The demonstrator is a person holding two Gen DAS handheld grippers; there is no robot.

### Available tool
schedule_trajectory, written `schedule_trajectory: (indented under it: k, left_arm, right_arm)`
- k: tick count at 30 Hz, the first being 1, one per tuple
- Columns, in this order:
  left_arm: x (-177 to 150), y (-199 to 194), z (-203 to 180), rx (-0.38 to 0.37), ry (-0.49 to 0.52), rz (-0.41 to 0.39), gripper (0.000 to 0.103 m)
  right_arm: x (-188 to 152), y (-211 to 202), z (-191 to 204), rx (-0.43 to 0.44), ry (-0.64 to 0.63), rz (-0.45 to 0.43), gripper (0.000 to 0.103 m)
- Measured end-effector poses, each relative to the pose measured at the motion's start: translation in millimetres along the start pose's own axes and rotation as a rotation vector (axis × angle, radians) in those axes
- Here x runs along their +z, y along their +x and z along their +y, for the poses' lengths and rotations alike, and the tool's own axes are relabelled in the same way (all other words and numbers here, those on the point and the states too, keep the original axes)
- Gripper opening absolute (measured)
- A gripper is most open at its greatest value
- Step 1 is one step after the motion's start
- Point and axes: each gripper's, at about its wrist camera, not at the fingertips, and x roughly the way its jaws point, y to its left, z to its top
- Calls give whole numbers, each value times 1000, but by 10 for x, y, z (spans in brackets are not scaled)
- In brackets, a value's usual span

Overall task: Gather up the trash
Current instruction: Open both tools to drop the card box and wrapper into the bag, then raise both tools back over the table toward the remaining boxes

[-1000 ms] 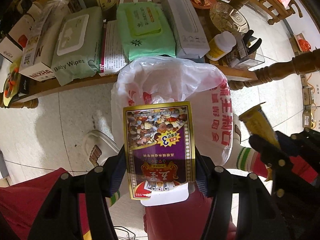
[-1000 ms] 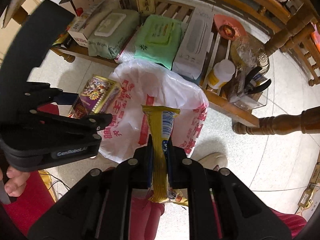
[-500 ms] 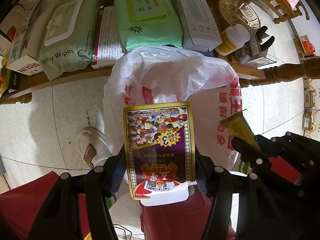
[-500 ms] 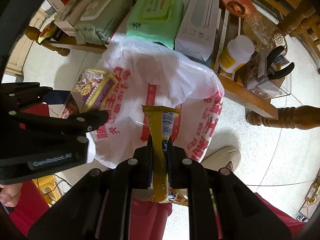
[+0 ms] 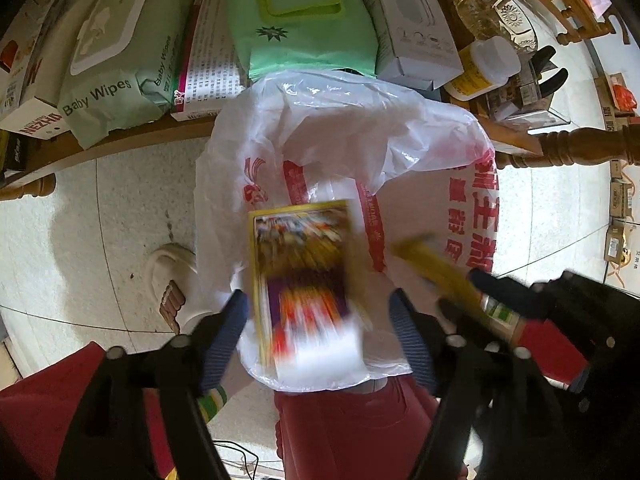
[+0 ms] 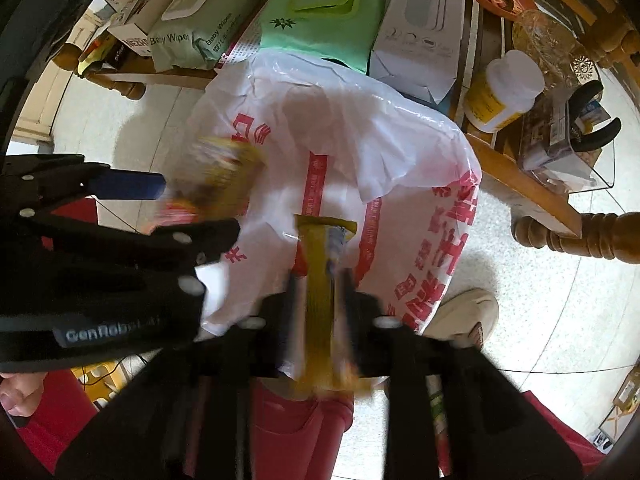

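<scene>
1. Tiled floor, low wooden table (image 5: 120, 148) behind; white bag (image 5: 360, 152) with red print sits below both grippers.
2. Left gripper (image 5: 316, 320): jaws have just been opening, now wide; card box (image 5: 300, 276) is loose between them, blurred, over the bag mouth.
3. Right gripper (image 6: 320, 304): jaws have just been opening too; yellow wrapper (image 6: 320, 280) is between the pads, no longer pinched.
4. Judgement: both pieces released, dropping toward the bag.
5. Readable: "Baby Wipes" on pack (image 5: 120, 60); "GenRobot" on the left gripper body.

Home living room, wooden bench (image 5: 120, 146), baby wipes (image 5: 116, 60), tiled floor (image 5: 80, 216)
</scene>
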Motion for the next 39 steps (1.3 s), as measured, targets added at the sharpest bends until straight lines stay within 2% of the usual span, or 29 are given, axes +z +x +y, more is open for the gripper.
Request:
schedule_trajectory:
  k: [1, 2, 3, 17, 21, 24, 30, 33, 35, 39]
  left_arm:
    - [-1, -2, -10, 3, 4, 0, 75]
    - [0, 2, -15, 8, 8, 0, 81]
    - [-1, -6, -24, 14, 11, -4, 83]
    - [-51, -163, 14, 56, -3, -30, 83]
    - [-134, -319, -12, 96, 21, -45, 83]
    - [-234, -501, 2, 110, 28, -65, 83]
    - [-601, -1156, 32, 161, 67, -127, 83]
    - [-709, -1634, 33, 165, 86, -171, 84]
    - [-716, -2043, 16, 162, 90, -214, 86]
    - [-649, -2770, -65, 165, 86, -322, 91]
  right_arm:
    - [3, -15, -1, 7, 2, -6, 54]
    - [4, -41, 0, 19, 5, -20, 54]
    - [14, -56, 6, 24, 5, -27, 54]
    - [24, -141, 3, 24, 27, -32, 55]
    - [-33, -270, 12, 23, 38, -30, 67]
    - [-120, -462, 12, 21, 47, -51, 71]
    - [-429, -1074, -18, 27, 83, -101, 74]
    - [-563, -1496, -25, 30, 72, -134, 74]
    - [-611, -1880, -49, 24, 62, -183, 75]
    - [-590, -2654, -166, 15, 65, -310, 84]
